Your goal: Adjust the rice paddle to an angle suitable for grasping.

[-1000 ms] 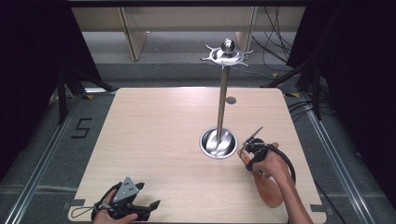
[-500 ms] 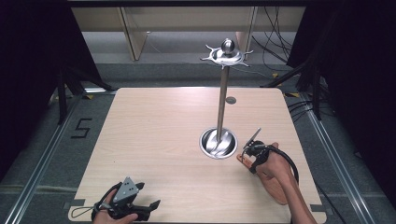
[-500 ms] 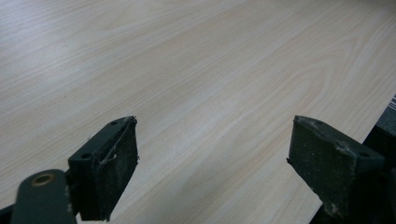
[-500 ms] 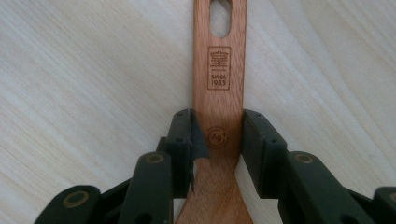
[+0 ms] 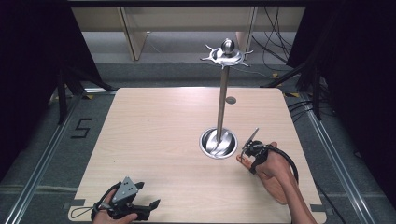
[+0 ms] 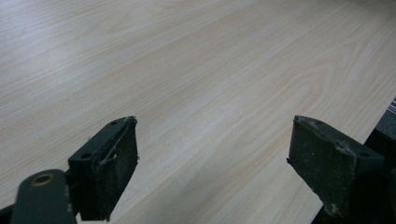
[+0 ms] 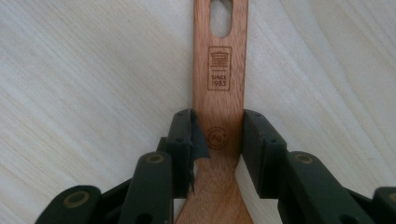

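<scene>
A: What surface and room are seen?

B: A pale wooden table [image 5: 154, 135] is seen on grey flooring, with dark curtains at the sides. A tall steel stand [image 5: 222, 98] rises from a round base at about four o'clock of the table's middle.

A: How is the right gripper [image 7: 217, 135] found?

B: Its jaws have just been closing, and a wooden spatula handle [image 7: 219, 79] is clamped between them, lying flat on the table just beside the stand's base, at its four o'clock.

A: And the left gripper [image 6: 212, 163]?

B: Its jaws are held wide apart over bare wood at the table's seven o'clock corner; nothing is gripped.
</scene>
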